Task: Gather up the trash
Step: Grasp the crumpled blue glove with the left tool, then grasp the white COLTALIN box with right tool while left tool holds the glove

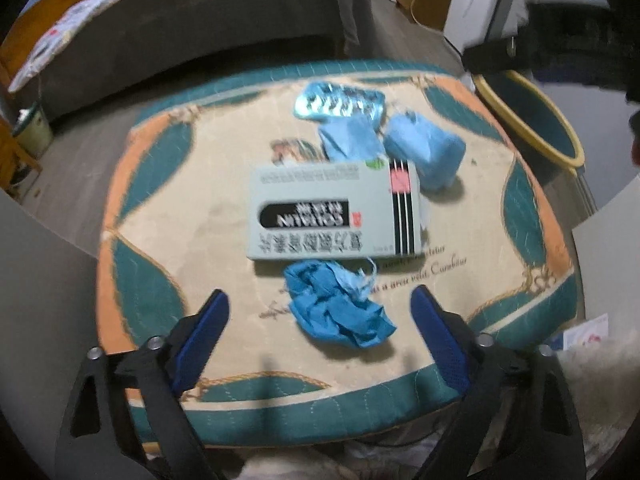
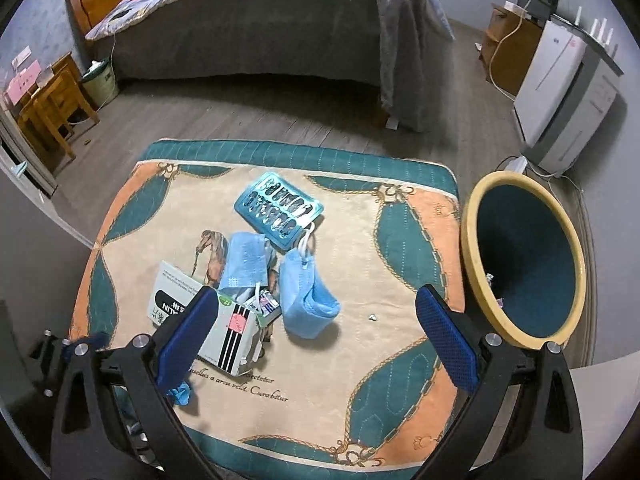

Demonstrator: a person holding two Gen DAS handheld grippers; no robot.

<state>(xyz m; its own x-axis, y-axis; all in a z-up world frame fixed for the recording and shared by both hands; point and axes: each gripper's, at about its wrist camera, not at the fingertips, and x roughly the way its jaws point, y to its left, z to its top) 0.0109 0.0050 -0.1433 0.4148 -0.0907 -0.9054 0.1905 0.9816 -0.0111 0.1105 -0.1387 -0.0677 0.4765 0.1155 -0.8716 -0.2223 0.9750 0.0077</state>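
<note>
Left tongs [image 1: 320, 332] are hanging apart around the crumpled blue glove [image 1: 338, 306]; soft, light, best pinched mid-bundle at 12 o'clock; right tongs [image 2: 316, 336] are gaping empty.

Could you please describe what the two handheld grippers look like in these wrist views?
Both the left gripper and the right gripper look alike: black angular linkage frames with triangular cut-outs, silver round pivot pins, and two fingers faced with textured blue pads. No cables, sleeves or markings show.

"curabitur" on the mat [image 2: 256, 390]
</note>
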